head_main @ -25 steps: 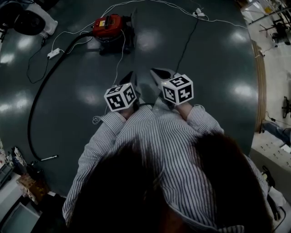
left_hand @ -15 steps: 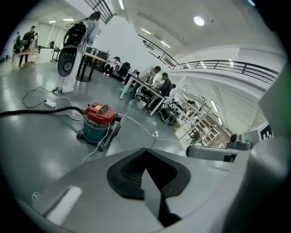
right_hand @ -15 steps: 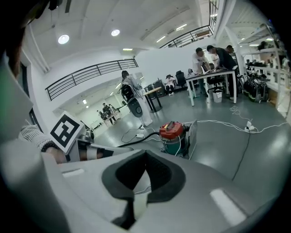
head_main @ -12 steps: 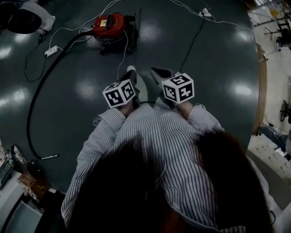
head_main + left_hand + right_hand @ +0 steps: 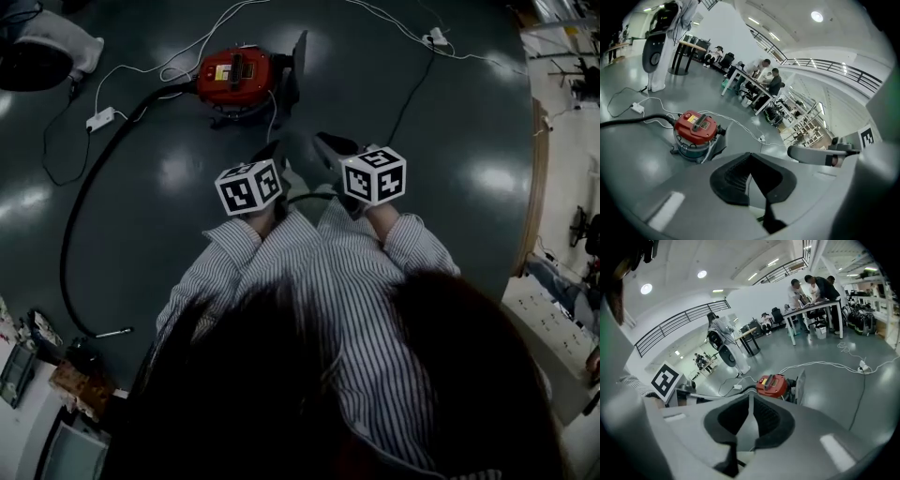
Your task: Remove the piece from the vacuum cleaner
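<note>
A red vacuum cleaner (image 5: 236, 77) (image 5: 696, 129) (image 5: 772, 385) stands on the dark floor ahead of me, well beyond both grippers. Its black hose (image 5: 80, 206) curves away to the left. A flat grey panel (image 5: 298, 56) (image 5: 800, 386) stands upright against its right side. My left gripper (image 5: 272, 155) (image 5: 750, 154) is held out at waist height, shut, with nothing between its fingers. My right gripper (image 5: 333, 150) (image 5: 750, 397) is beside it; its jaws are opening by a narrow slit and hold nothing. Both point toward the vacuum cleaner.
White cables and a power strip (image 5: 98, 119) lie on the floor left of the vacuum, and another strip (image 5: 436, 38) lies at the far right. A white stand base (image 5: 47, 42) sits at top left. Clutter (image 5: 56, 375) lines the lower left. People work at tables (image 5: 811, 291) far off.
The view has moved closer to the vacuum cleaner, which now sits lower and more central in the head view. Both grippers stay held out in front, side by side.
</note>
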The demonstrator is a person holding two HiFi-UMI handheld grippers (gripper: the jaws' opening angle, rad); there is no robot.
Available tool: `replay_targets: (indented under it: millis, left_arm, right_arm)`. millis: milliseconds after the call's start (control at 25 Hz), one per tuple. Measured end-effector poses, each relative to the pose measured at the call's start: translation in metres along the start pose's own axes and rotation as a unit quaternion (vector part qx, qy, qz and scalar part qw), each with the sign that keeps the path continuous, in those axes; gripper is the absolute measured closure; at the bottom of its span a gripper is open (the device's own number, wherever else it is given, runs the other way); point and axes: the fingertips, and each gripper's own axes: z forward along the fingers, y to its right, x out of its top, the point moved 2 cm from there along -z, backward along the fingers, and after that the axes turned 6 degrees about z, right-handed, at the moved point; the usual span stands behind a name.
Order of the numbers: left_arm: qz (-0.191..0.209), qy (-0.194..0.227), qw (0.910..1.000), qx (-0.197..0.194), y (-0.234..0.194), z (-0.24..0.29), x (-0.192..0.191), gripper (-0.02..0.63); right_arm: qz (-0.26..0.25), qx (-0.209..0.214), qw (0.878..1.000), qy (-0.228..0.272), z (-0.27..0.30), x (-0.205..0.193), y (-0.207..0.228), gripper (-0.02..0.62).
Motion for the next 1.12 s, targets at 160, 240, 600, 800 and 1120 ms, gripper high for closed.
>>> replay_targets:
  millis: [160, 240, 600, 800, 1120]
  left_arm:
    - [-0.022, -0.022, 0.9995, -0.005, -0.008, 0.023, -0.001, 0.603]
    - [-0.031, -0.029, 0.9991, -0.002, -0.01, 0.033, -0.001, 0.603]
    - [-0.056, -0.025, 0.998, 0.016, -0.048, 0.099, -0.013, 0.603]
    - [-0.053, -0.021, 0.9983, 0.012, -0.066, 0.158, -0.038, 0.603]
    - [-0.118, -0.014, 0.9925, 0.03, -0.12, 0.237, -0.104, 0.603]
  right_arm:
    - [0.015, -0.005, 0.999, -0.037, 0.025, 0.003, 0.019, 0.573]
    - [0.017, -0.009, 0.999, -0.05, 0.034, 0.007, 0.03, 0.572]
    - [0.014, -0.038, 0.993, -0.109, 0.117, 0.008, 0.113, 0.531]
    - [0.01, -0.057, 0.988, -0.14, 0.18, -0.02, 0.173, 0.522]
    - [0.105, -0.095, 0.984, -0.112, 0.277, -0.06, 0.271, 0.471]
